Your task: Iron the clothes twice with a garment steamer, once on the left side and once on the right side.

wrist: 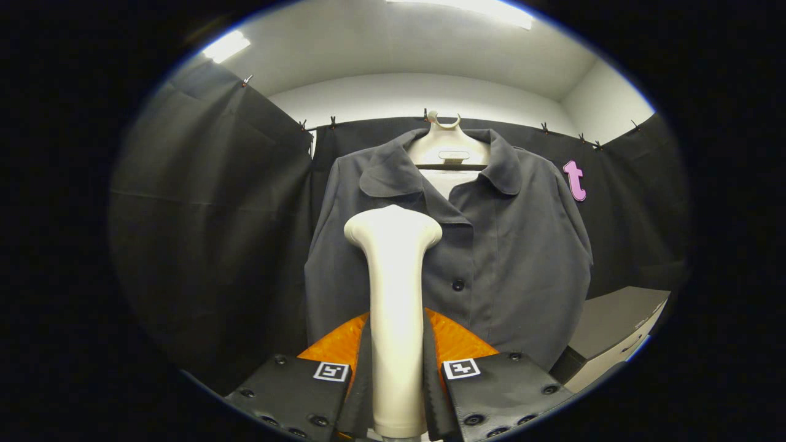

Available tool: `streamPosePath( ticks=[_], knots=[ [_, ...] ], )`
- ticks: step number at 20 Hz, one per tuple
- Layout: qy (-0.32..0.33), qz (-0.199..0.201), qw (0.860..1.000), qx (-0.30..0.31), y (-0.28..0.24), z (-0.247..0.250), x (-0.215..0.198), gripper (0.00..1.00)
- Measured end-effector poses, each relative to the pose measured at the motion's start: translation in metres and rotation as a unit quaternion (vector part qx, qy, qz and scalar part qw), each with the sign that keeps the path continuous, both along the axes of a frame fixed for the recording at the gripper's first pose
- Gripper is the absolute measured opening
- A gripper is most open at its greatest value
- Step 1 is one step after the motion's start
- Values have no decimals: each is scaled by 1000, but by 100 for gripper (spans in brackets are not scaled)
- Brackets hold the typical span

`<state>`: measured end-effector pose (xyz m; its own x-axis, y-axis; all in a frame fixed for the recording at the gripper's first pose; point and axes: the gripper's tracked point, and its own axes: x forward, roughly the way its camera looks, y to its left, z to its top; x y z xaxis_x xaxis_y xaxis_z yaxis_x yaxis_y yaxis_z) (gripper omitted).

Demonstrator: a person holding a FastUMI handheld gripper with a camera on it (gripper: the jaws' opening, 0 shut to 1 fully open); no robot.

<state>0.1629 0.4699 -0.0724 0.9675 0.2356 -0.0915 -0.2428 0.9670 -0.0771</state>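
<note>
Here my gripper [398, 368] is clamped with both fingers on the upright handle of the cream garment steamer [394, 294], its head raised before the left front of the grey shirt [491, 245], which hangs on a pale hanger [446, 144] against the booth's black cloth wall [209, 215], a grey box [614, 331] to the shirt's lower right.

Cream hanger [446, 142], clips [333, 121] on wall, grey box [614, 334]

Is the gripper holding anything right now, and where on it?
Yes: the gripper is shut on the cream plastic garment steamer, both fingers clamping its upright handle, head up before the grey shirt.
</note>
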Motion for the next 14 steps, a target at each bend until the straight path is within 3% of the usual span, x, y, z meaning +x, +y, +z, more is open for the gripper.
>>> streamPosePath(
  ticks=[14],
  knots=[
    [31, 0, 999, -28, -1, -42, -23, 42]
  ],
)
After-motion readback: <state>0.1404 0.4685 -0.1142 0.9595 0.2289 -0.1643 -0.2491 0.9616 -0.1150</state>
